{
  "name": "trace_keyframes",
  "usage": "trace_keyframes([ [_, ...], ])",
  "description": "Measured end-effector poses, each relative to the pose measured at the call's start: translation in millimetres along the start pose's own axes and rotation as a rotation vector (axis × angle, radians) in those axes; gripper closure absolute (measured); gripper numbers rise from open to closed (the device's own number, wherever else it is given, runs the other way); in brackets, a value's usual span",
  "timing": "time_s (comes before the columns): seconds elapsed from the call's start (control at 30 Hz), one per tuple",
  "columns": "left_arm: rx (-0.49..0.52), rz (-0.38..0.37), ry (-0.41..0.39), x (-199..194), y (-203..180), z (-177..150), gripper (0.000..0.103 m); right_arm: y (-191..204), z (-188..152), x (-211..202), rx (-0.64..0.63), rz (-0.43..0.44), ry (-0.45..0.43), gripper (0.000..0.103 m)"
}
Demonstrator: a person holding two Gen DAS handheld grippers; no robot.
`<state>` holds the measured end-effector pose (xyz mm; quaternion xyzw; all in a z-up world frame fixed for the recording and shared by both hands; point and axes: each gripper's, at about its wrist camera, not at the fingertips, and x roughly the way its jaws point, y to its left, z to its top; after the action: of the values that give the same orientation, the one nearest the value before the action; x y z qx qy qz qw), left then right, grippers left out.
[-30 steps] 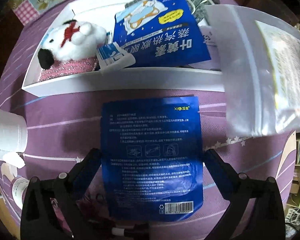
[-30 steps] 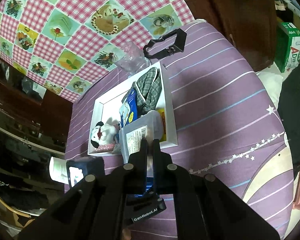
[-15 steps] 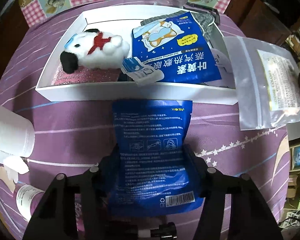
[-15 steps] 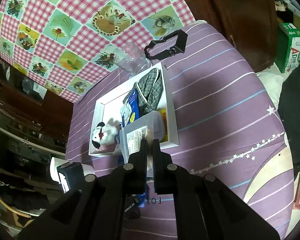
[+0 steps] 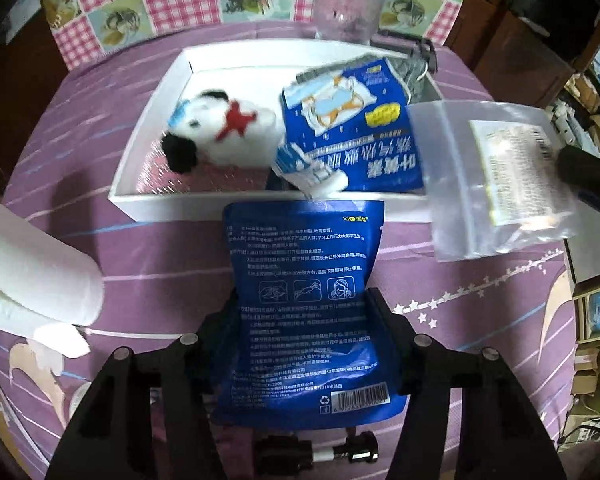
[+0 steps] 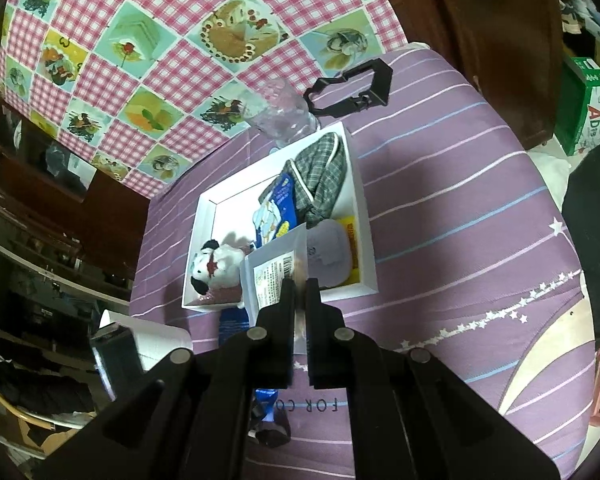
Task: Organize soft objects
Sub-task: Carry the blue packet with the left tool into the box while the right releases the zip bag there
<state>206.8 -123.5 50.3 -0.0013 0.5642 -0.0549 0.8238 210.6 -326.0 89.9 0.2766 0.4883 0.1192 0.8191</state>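
My left gripper [image 5: 302, 300] is shut on a blue foil pouch [image 5: 304, 280], pinching its sides; the pouch is lifted off the purple cloth just in front of the white tray [image 5: 148, 204]. In the tray lie a white plush dog [image 5: 224, 132] with a red scarf, a second blue pouch [image 5: 356, 136], a small blue-white sachet [image 5: 304, 164] and a plaid cloth [image 6: 324, 172]. My right gripper [image 6: 300, 286] is shut on a clear zip bag [image 6: 276, 272] with a label, held above the tray's near right corner; the same zip bag [image 5: 496, 176] shows at the right in the left wrist view.
A white paper roll [image 5: 32, 264] lies at the left on the purple striped cloth [image 6: 460, 208]. A clear plastic cup [image 6: 280, 116] and a black clip [image 6: 356, 92] sit behind the tray. A checked cloth [image 6: 180, 40] covers the far side.
The left jaws closed from wide open onto the blue pouch and raised it, so the tray sits farther off. The right gripper with the zip bag stayed put.
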Motion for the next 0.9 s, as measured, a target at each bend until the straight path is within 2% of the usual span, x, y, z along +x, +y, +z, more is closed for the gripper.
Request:
trace_keyframes([
  [0.2,0.002,0.035,-0.089,-24.4,9.3,3.1,0.045,6.2,7.2,0.3,0.009,0.036,-0.048,0.097],
  [0.4,-0.023,0.025,-0.141,-42.9,26.7,17.0,0.045,11.7,13.4,9.3,0.020,0.068,-0.078,0.097],
  [0.53,-0.034,0.033,-0.164,-42.6,33.6,34.4,0.045,9.6,15.9,17.2,0.053,0.089,-0.089,0.097],
  [0.63,-0.033,0.048,-0.167,-36.7,37.5,48.8,0.045,0.7,19.1,28.7,0.110,0.146,-0.081,0.097],
  [0.73,-0.046,0.033,-0.169,-31.3,43.5,63.2,0.045,-4.3,21.1,35.3,0.135,0.135,-0.091,0.097],
  [0.9,-0.069,-0.034,-0.192,-17.2,52.8,80.4,0.044,-12.4,22.4,42.9,0.159,0.124,-0.125,0.097],
])
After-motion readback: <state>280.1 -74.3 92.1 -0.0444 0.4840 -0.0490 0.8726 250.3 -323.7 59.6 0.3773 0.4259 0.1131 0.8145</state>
